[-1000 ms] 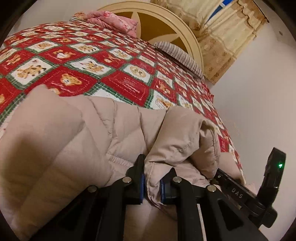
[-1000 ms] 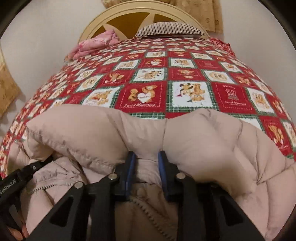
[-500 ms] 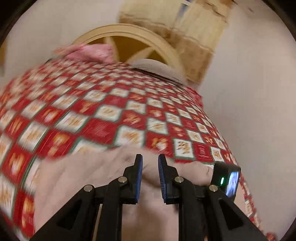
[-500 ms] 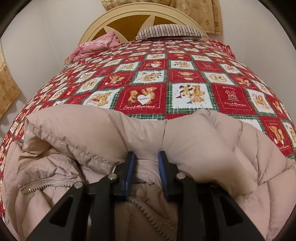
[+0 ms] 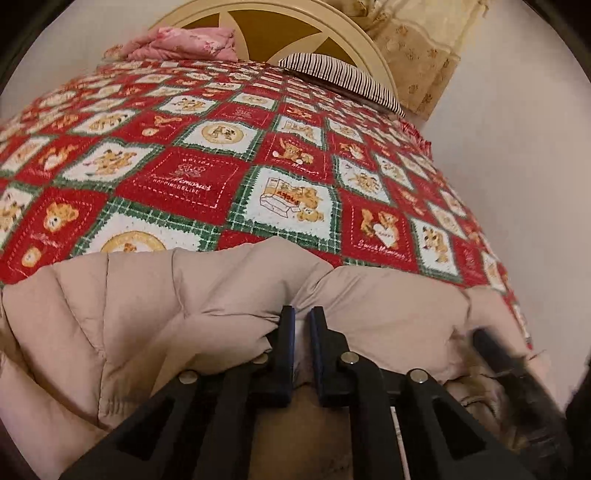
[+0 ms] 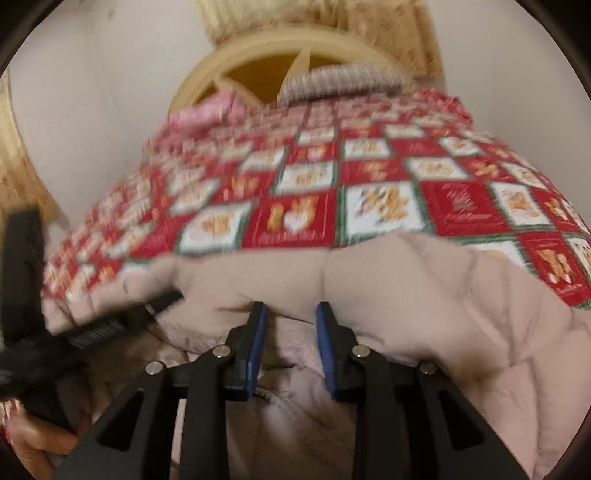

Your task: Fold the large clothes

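A beige quilted puffer jacket [image 5: 147,314] [image 6: 424,295] lies bunched across the near end of the bed. My left gripper [image 5: 303,314] has its jaws closing to a narrow gap, with a pale fold of the jacket's upper edge pinched between the tips. To its right, my right gripper [image 6: 290,308] holds a thicker roll of the same edge between its blue pads [image 6: 255,350]. Each gripper shows blurred in the other's view: the right gripper [image 5: 517,369] and the left gripper [image 6: 92,332]. A hand [image 6: 33,443] shows at the bottom left.
The red, white and green teddy-bear bedspread [image 5: 184,177] [image 6: 461,206] stretches ahead to a cream headboard [image 5: 280,14]. A striped pillow [image 5: 343,77] and a pink bundle of cloth [image 5: 181,42] lie at the head. A wall [image 5: 517,147] runs close along the bed's right side.
The left gripper swung sideways along the jacket's edge and its jaws narrowed on a fold. The right view tilted up and blurred, and the left gripper came back into its left side.
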The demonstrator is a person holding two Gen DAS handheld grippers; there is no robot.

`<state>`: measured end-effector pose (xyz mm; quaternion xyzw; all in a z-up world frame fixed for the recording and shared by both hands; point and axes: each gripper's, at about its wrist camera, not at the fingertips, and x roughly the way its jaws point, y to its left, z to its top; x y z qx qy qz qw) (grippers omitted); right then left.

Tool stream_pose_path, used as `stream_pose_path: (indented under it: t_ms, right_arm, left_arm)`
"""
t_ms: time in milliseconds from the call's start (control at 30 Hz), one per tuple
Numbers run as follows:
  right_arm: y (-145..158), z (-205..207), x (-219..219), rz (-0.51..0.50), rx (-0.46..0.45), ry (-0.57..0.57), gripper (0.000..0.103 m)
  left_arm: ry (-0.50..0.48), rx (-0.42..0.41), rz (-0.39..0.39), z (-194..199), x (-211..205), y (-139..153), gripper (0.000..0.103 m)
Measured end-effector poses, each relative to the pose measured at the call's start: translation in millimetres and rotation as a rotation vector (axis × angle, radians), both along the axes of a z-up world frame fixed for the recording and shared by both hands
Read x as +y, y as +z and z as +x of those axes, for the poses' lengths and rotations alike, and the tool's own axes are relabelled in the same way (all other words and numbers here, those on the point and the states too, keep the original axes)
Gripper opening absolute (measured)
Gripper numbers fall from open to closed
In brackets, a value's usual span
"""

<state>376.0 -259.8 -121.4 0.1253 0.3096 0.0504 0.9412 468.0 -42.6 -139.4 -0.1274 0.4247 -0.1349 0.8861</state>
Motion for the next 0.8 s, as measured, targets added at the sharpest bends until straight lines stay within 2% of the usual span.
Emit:
stream_pose_path:
  t_ms: [67,100,167,200,300,400,667,733,800]
  right_arm:
    - [5,-17,-20,0.087,-0.088,-0.061,0.035]
    - [3,-21,-31,0.131,-0.097,-0.108,0.037]
    - [-10,-10,-47,0.200,-0.004,-0.174,0.030]
    - [-16,1,-47,0.206,0.056,-0.164,0.030]
    - [-15,16,-28,0.072,0.116,-0.175,0.030]
    - [-13,25,-17,-0.015,0.144,-0.190,0.030]
    - [-18,18,-13,-0.084,0.156,-0.201,0.031]
    - [-18,19,-6,-0.129,0.183,-0.189,0.031]
    - [-16,21,6,-0.227,0.235,-0.127,0.033]
  left_arm:
    - [-0.001,0.001,-0.006,-1,0,0,0.010]
    - [-0.002,0.001,-0.011,-1,-1,-1,0.010]
    - [-0.004,-0.003,-0.001,-2,-4,-1,0.010]
    - [-0.004,-0.005,0.009,-2,-5,-2,0.010]
    - [-0.006,-0.010,0.028,-3,-5,-1,0.010]
    - [-0.006,-0.011,0.035,-3,-5,-1,0.010]
    - [-0.004,-0.015,0.057,-3,-7,0,0.010]
    - [-0.004,-0.015,0.059,-3,-8,0,0.010]
    - [-0.004,-0.016,0.058,-3,-8,0,0.010]
